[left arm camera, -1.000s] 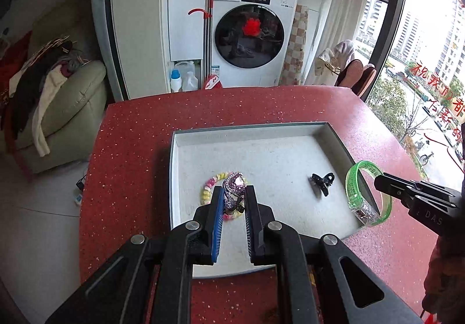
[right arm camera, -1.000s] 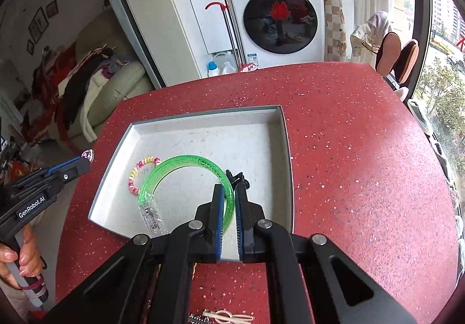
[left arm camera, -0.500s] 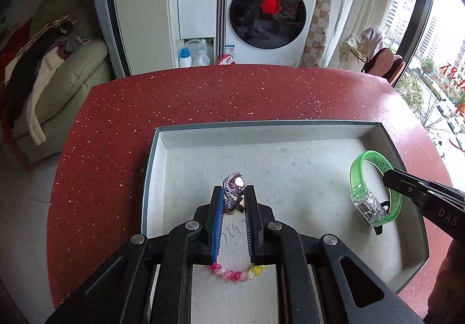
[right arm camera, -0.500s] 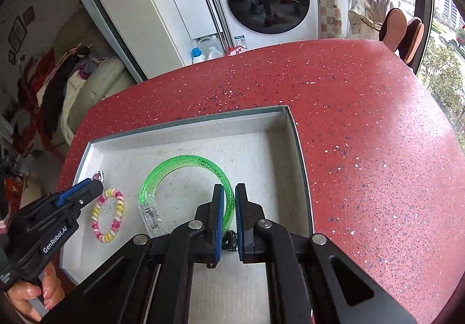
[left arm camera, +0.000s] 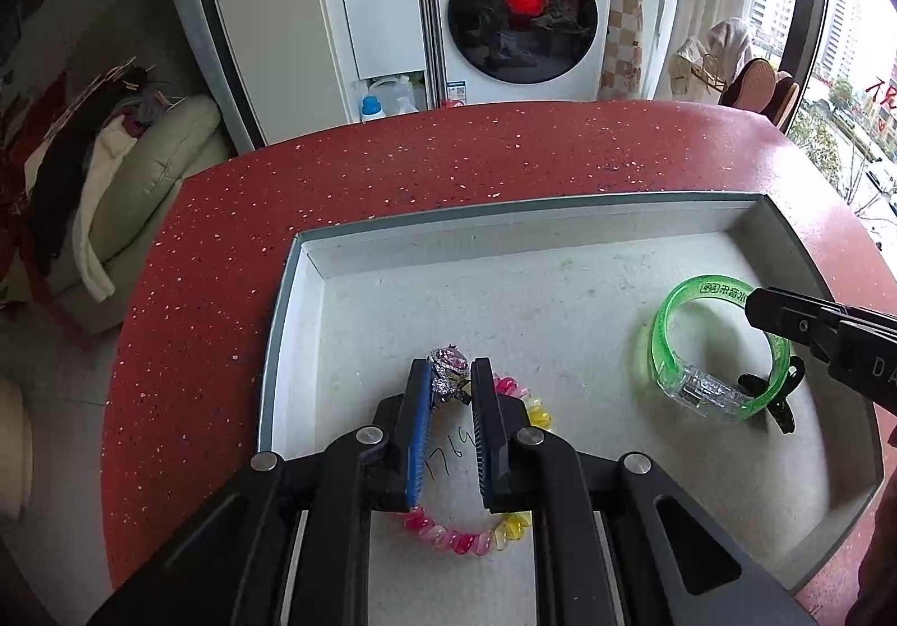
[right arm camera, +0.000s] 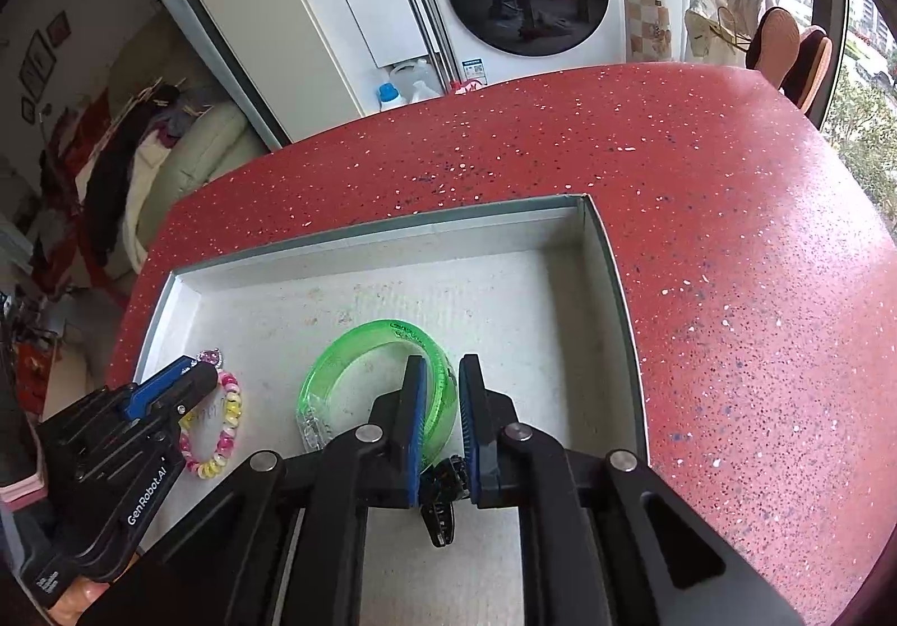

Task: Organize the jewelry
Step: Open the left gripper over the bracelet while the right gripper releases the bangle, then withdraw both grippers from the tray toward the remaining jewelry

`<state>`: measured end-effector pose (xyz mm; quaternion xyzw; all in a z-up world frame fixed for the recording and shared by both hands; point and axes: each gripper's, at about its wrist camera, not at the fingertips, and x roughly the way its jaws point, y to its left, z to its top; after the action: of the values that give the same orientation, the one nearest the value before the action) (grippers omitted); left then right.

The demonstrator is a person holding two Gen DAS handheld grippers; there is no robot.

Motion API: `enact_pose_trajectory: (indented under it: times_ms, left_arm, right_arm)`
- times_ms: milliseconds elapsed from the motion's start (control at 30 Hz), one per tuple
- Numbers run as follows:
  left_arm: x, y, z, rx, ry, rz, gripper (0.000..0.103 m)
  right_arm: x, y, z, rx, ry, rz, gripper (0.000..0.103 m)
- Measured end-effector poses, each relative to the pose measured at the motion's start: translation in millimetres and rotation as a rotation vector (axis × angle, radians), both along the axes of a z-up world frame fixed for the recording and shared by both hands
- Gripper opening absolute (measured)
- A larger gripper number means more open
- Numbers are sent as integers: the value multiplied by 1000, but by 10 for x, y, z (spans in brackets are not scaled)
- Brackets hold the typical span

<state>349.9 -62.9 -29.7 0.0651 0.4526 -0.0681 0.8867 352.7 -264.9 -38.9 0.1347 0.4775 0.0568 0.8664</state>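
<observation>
Left gripper [left arm camera: 451, 382] jaws were clamped on a jewelled ring [left arm camera: 448, 373] above the tray [left arm camera: 560, 216]. Right gripper [right arm camera: 437, 373] jaws clamped the green bangle [right arm camera: 359, 351] inside the tray. Ring judged light, slippery; hold its band. Bangle judged stiff.

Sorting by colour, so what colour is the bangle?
Translucent bright green bangle, with a clear clasp section; best in the left wrist view.

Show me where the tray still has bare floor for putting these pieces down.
Bare floor runs along the tray's far wall, behind the green bangle and the left gripper. The near half is crowded: beaded bracelet, black clip, both grippers.
</observation>
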Motion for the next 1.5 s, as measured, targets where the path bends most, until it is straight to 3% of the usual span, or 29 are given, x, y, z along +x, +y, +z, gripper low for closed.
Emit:
enact_pose_trajectory:
  times_ms: [67,100,733,767,800,833,867,1000,1100,1300,1367,1500]
  left_arm:
    - [-18,18,10,-1,1,7,33]
    - [-33,21,23,-1,-2,8,33]
    - [-311,113,281,-48,-64,2,33]
    - [-310,117,281,-52,-63,3,37]
    - [-303,125,283,-54,-60,4,72]
    - [-302,133,290,-54,-60,10,96]
    - [-319,148,311,-53,-80,26,103]
    - [-346,145,321,-56,-102,15,103]
    - [-400,153,336,-57,-119,20,103]
    - [-659,245,470,-79,-137,-6,103]
    - [-767,287,508,-91,-129,-10,103]
    - [-1039,374,535,-118,-109,-35,103]
  right_arm:
    - [-34,-7,32,18,-14,1,54]
    - [-52,-12,55,22,-24,0,57]
    - [-615,0,385,63,-113,-24,59]
    - [-642,10,390,65,-113,-23,61]
    - [-666,16,393,66,-114,-23,62]
    - [-685,22,397,66,-115,-23,62]
    - [-708,25,402,67,-115,-21,62]
    - [-784,41,435,70,-123,-19,67]
    - [-879,37,471,81,-141,-18,82]
    - [-1168,2,563,133,-181,-16,83]
    - [-1286,4,586,139,-193,-13,103]
    - [-1566,24,631,141,-239,-16,103]
